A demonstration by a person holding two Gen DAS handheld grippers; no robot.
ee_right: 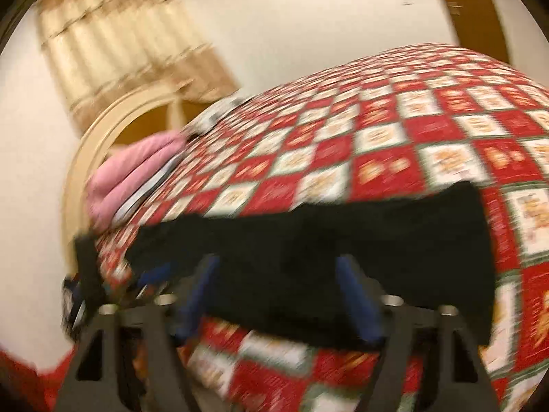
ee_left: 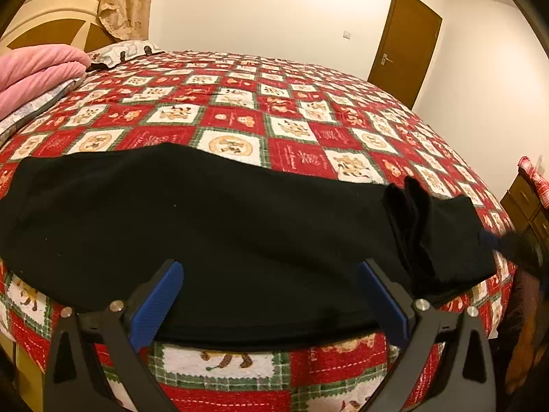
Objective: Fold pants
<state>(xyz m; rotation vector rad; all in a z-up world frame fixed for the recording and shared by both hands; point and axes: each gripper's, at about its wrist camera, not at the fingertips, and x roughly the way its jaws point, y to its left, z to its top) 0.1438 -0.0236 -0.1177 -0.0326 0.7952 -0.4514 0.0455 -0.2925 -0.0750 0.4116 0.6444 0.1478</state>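
From the left wrist view, we see the black pants laid lengthwise across the near edge of the bed, well short of the pink blanket at the headboard end. The left claw stands released, its blue pads straddling the near hem with nothing pinched. On the far side of the pants from the blanket, the fabric is bunched and doubled over — that end wants smoothing before any fold.

From the right wrist view, badly blurred, the pants again lie along the bed's near edge, the pink blanket beyond them toward the headboard. The right claw is parted over the cloth; the pads appear not to press it, so we judge it released.

To do this step well, we should bite both layers at the hem with each claw, lift evenly, and carry the fold across without dragging — a lopsided grip would skew it.
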